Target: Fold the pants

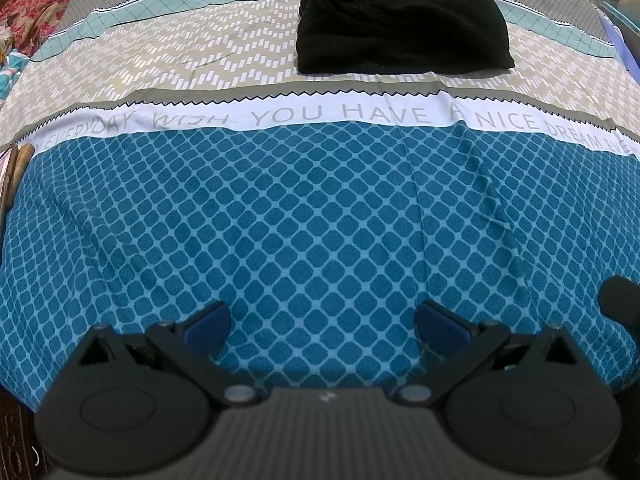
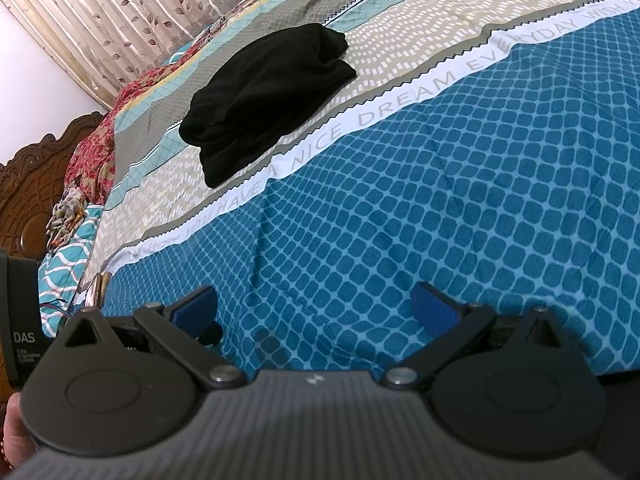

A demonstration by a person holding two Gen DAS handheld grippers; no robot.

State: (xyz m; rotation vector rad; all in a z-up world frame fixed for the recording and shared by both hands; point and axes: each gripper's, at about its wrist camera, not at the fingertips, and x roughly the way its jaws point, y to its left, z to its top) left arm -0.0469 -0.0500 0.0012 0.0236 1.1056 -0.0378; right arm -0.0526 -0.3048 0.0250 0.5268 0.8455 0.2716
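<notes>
Pants (image 1: pixel 400 24), black and fleecy, are lying folded in a thick bundle at upper centre on the diamond-patterned bedsheet (image 1: pixel 320 220); left gripper (image 1: pixel 322 322) and right gripper (image 2: pixel 314 306) are both gaping wide, holding nothing.

Bedsheet (image 1: pixel 320 220) blue band lies flat and bare ahead of both grippers; open room to pass there. Left gripper (image 1: pixel 322 326) and right gripper (image 2: pixel 314 308) both spread wide, nothing between the fingers. Only obstacle on the far side: black folded pants (image 1: pixel 400 28) on the beige band, well apart from both. In the right view, red floral cloth (image 2: pixel 96 144) and carved headboard (image 2: pixel 36 176) bound the bed's far-left edge; a dark box marked DAS (image 2: pixel 22 320) sits close by the gripper's left side.
</notes>
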